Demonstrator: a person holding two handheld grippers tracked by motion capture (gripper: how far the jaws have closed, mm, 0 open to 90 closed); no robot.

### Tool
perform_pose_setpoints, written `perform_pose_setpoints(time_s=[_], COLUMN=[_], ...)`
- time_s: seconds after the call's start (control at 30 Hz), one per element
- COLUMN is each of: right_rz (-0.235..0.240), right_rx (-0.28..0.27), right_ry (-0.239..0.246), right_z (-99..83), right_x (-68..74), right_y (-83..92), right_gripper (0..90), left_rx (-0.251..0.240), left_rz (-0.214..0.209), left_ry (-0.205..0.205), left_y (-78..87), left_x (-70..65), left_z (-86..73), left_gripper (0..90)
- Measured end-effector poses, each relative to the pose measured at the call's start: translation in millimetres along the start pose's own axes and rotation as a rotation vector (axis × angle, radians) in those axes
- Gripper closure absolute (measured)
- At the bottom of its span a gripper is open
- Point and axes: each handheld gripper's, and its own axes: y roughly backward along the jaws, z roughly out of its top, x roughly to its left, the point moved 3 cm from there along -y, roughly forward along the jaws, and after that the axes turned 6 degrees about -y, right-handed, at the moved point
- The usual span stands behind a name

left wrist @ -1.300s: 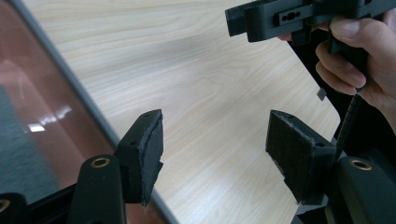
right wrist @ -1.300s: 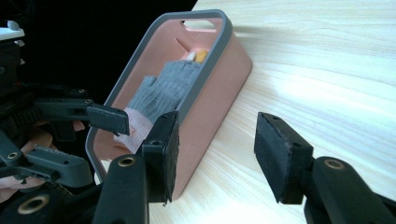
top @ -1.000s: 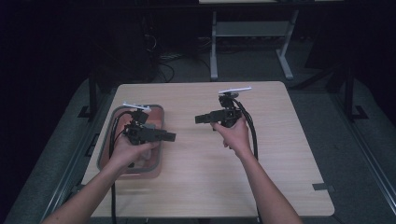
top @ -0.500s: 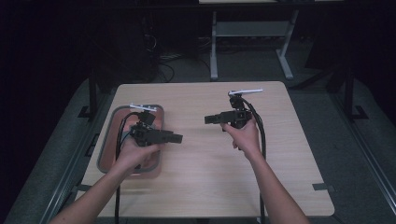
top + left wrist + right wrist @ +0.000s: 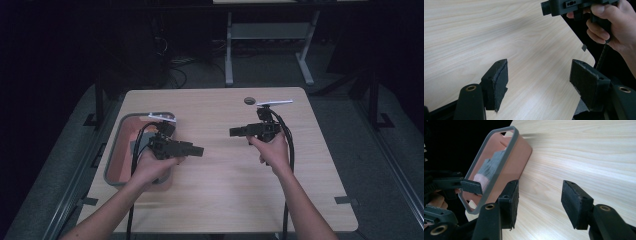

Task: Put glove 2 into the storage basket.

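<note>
Since the frames 1.0 s and 0.5 s ago, both grippers have drifted toward the table's right: my left gripper now points past the bin's right edge over bare wood, and my right gripper has eased right and slightly nearer the person.

Left gripper: jaws spread wide, nothing between the pads, only wood grain beneath. Right gripper: also wide open, empty, aimed back toward the bin.

Thing in hand, by my reading: the salmon-coloured bin with its grey rim, sitting at the table's left edge, partly under the left hand. In the right gripper view the bin holds a folded grey cloth with a paler piece just below it; I cannot tell whether that is 1 item or 2.

Handling judgement:
- Cloth: looks soft and light, will drape and bunch. Not fragile. Best taken by pinching a raised fold near its middle, with jaws closing well down.
- Bin: looks like thin rigid plastic, light, likely to slide on the smooth wood if nudged. If it must be held, grip the rim on the long side.
- Risk: dragging the bin while pulling the cloth; the other gripper may need to steady the rim.
</note>
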Motion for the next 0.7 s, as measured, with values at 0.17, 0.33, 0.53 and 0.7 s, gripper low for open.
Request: perform_pose_setpoints(time_s=[0.17, 0.33, 0.53, 0.7], right_rz=[-0.008, -0.015, -0.019, -0.025], right_rx=[-0.010, -0.018, -0.029, -0.030], right_ry=[-0.013, -0.029, -0.045, -0.059], right_z=[-3.6, -8.8, -15.4, -20.5], right_x=[-9.3, -19.6, -30.2, -38.7], right_y=[8.5, 16.0, 25.4, 29.5], right_gripper=[45.5, 44.1, 44.2, 44.1], left_rx=[0.017, 0.045, 0.045, 0.050], left_rz=[-0.011, -0.016, -0.022, -0.020], left_ry=[-0.010, -0.019, -0.023, -0.019], left_y=[-9.8, -22.7, -30.0, -36.0], left_x=[-4.9, -8.7, -11.5, -13.9], left_z=[-0.9, -5.2, -6.7, -8.9], left_gripper=[29.5, 29.3, 29.3, 29.0])
